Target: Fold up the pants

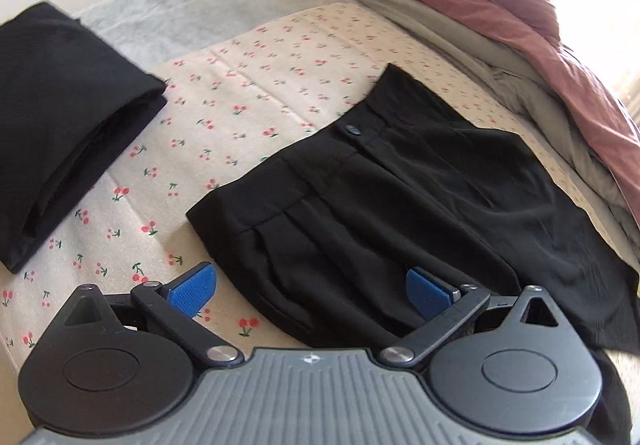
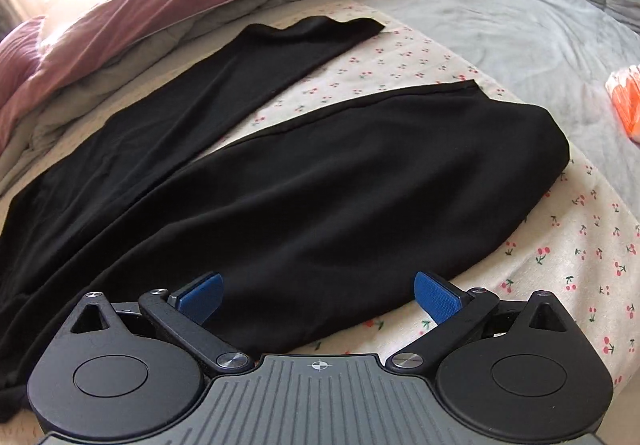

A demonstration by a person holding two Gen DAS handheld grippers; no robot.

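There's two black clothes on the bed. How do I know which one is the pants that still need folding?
Find the cherry-print sheet spread over the bed. Two black things lie on it: a folded black bundle off to one side, and the pants lying flat by the pink duvet. The pants show a waistband with a dark button and pleats.
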